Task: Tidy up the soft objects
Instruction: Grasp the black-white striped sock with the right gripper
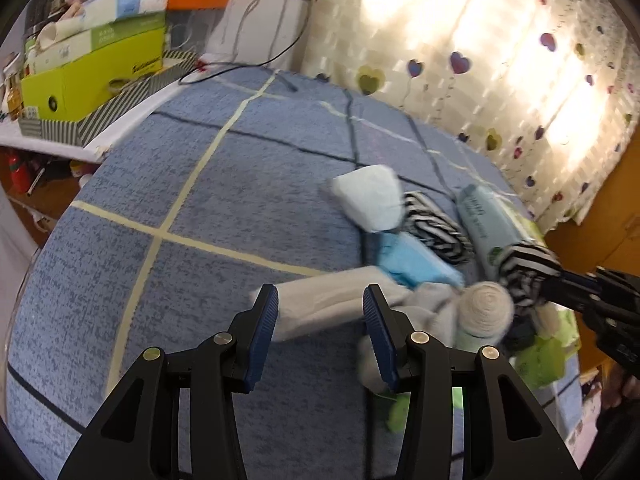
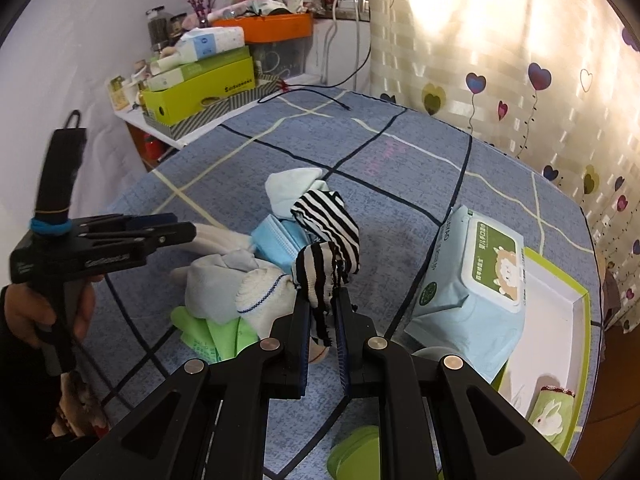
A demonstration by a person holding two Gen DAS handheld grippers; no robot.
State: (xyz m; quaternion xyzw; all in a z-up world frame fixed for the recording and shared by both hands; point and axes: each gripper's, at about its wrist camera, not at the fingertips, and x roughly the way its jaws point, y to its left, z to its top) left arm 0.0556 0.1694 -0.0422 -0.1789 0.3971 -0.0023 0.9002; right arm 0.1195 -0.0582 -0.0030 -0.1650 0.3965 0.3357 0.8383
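A pile of soft things lies on the blue checked bedspread (image 2: pixel 400 168). My right gripper (image 2: pixel 322 308) is shut on a black-and-white striped sock (image 2: pixel 320 276), which hangs lifted just above the pile; in the left wrist view the same sock (image 1: pixel 524 268) sticks out of the right gripper (image 1: pixel 560 280). A second striped sock (image 2: pixel 332 220) lies behind it. My left gripper (image 1: pixel 320 312) stands open, with a pale grey sock (image 1: pixel 320 304) showing between its fingers; I cannot tell whether they touch it. The pile also holds a blue face mask (image 2: pixel 276 240), a light blue sock (image 2: pixel 292 188) and a white sock (image 2: pixel 260 292).
A pack of wet wipes (image 2: pixel 472 280) leans on a white box with a green rim (image 2: pixel 560 312) at the right. Green packets (image 2: pixel 212 332) lie under the pile. A cluttered side table with a yellow-green box (image 2: pixel 200 92) stands at the back left, and a heart-patterned curtain (image 2: pixel 520 60) hangs behind.
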